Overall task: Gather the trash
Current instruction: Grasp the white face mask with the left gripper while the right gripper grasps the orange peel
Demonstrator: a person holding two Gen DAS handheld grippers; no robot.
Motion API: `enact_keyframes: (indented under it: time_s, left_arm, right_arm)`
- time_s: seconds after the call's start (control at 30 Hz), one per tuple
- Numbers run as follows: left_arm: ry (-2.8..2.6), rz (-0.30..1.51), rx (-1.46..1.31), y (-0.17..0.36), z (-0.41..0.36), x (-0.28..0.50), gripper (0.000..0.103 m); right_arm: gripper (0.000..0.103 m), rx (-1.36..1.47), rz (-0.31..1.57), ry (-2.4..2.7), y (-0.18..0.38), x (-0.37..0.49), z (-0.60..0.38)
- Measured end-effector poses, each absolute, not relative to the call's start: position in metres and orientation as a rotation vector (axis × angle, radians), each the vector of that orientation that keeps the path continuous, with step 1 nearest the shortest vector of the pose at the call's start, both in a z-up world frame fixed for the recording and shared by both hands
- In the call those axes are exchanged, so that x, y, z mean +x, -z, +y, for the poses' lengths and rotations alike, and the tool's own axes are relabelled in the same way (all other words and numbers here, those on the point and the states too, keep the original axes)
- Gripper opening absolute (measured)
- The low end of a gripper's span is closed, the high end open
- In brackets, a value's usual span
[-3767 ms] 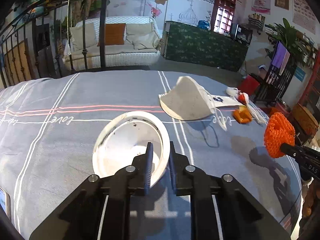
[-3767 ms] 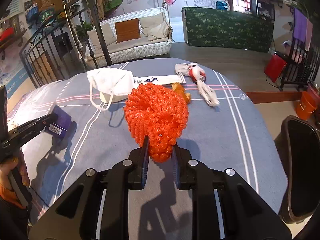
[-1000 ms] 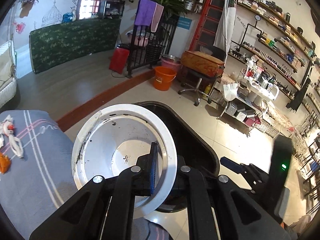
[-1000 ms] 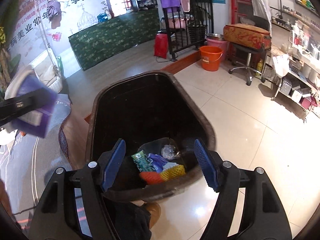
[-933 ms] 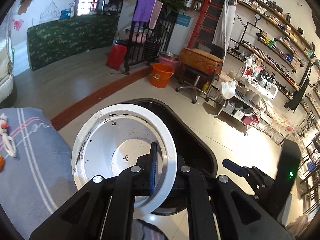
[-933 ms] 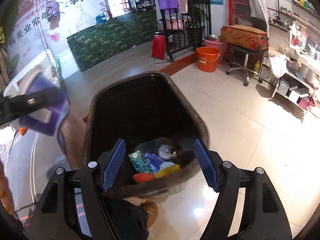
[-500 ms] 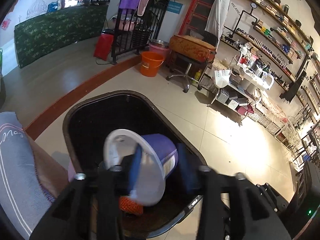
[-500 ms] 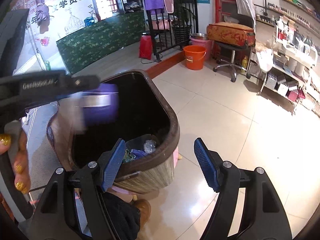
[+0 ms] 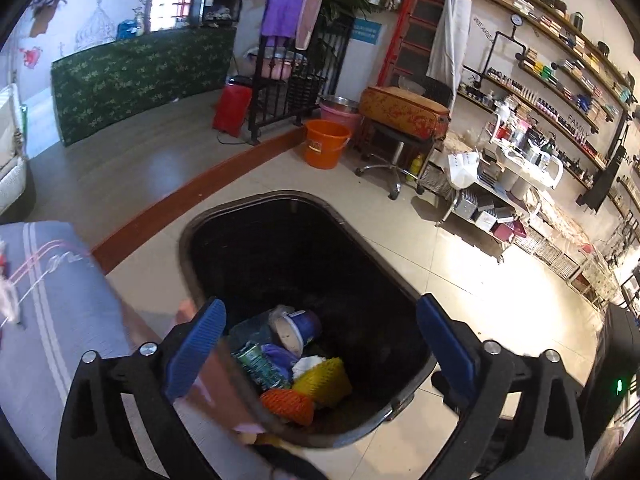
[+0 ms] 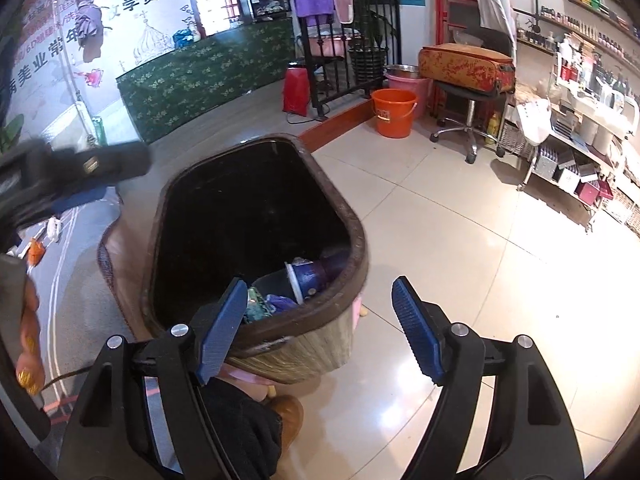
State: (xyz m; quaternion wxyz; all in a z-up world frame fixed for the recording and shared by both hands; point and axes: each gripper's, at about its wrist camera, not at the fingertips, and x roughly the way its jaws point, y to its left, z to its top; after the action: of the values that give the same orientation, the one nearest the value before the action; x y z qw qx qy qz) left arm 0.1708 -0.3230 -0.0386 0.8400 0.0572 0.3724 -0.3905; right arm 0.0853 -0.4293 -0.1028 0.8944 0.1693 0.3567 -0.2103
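Note:
A dark brown trash bin stands on the tiled floor beside the table. Inside lie a purple paper cup, an orange net, a yellow net and a green wrapper. My left gripper is open and empty, held above the bin's near end. My right gripper is open and empty over the bin's near right rim; the cup shows there too. The left gripper's body shows at the left of the right wrist view.
The grey striped tablecloth lies left of the bin, with small trash pieces still on it. An orange bucket, a stool with a red cushion and shelves of goods stand beyond.
My left gripper has opened and the purple cup has dropped into the bin. The right gripper has drawn back to the right of the bin, still open.

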Motion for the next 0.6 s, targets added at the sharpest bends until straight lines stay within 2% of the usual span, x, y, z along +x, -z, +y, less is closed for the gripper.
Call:
enact_keyframes:
  time_s: [0.07,0.2,0.6]
  left_arm:
    - [0.801,0.774,0.118,0.037,-0.306,0.167,0.098]
    - [0.720,0.756,0.108,0.035,-0.265,0.161,0.098]
    - [0.374,0.713,-0.064,0.026,-0.103,0.161,0.098]
  right_arm:
    - [0.075,0.344,0.736,0.420,0.100,0.090,-0.422]
    - [0.083,0.319,0.720,0.369,0.093,0.102,-0.403]
    - [0.086,0.269,0.726,0.077,0.069,0.151,-0.307]
